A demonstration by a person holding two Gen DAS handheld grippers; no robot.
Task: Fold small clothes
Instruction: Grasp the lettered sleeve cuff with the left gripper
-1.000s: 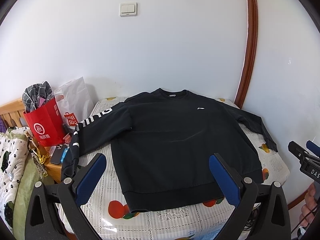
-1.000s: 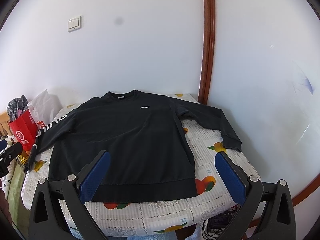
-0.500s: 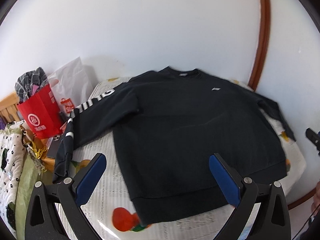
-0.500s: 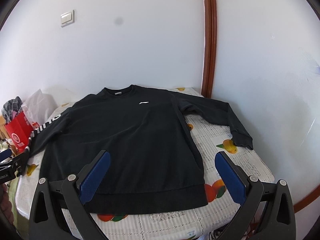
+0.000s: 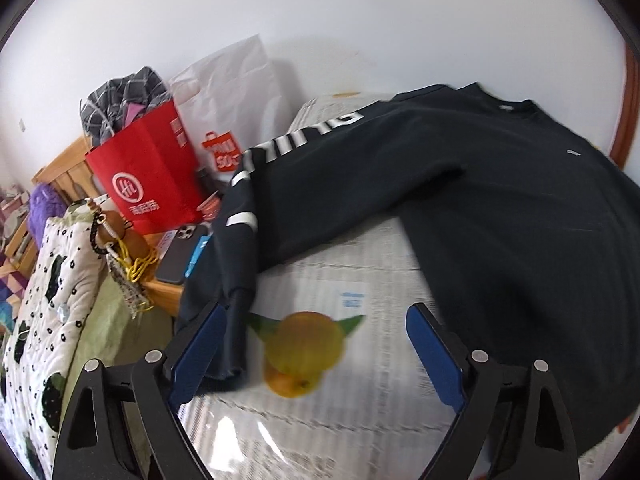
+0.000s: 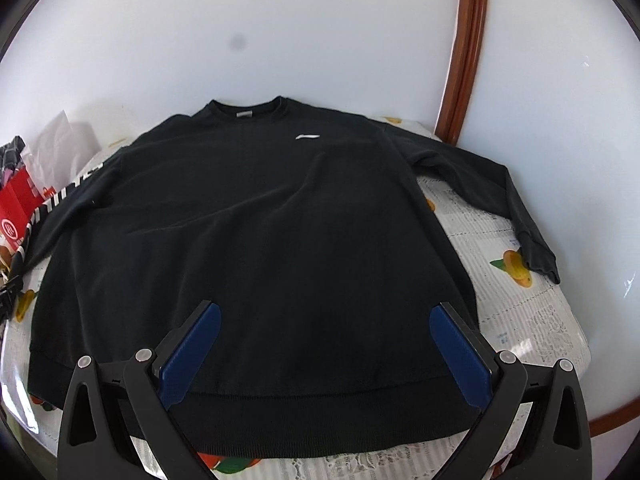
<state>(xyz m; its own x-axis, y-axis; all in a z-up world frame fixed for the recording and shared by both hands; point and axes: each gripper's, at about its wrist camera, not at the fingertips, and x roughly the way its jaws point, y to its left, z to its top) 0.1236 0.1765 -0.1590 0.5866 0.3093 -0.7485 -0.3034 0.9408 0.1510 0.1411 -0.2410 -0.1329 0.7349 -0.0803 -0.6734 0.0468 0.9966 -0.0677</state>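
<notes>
- The table [image 6: 532,320] carries a white cloth with printed fruit, and it stands against a white wall in a corner.
- The black sweatshirt [image 6: 260,232] lies flat on this table, front side up, with the collar toward the wall and the hem toward the camera. It covers most of the surface.
- One sleeve [image 6: 500,196] lies spread to the right on the cloth. The other sleeve [image 5: 304,184], with white letters, hangs over the left edge of the table.
- I judge that the sweatshirt is soft, thick and rather light. It will bend and sag where it is not supported, so a pinch on a firm edge, such as the cuff or the ribbed hem, should hold better than a pinch on the middle.
- The left gripper [image 5: 316,344] is open. Its jaws have just been closing a little, and the cuff [image 5: 234,340] of the hanging sleeve lies just beside the left pad, not pinched.
- The right gripper [image 6: 324,348] is wide open above the lower part of the sweatshirt and holds nothing.
- A red bag [image 5: 148,176], a white bag [image 5: 232,92] and a phone [image 5: 180,252] are beside the table on the left.
</notes>
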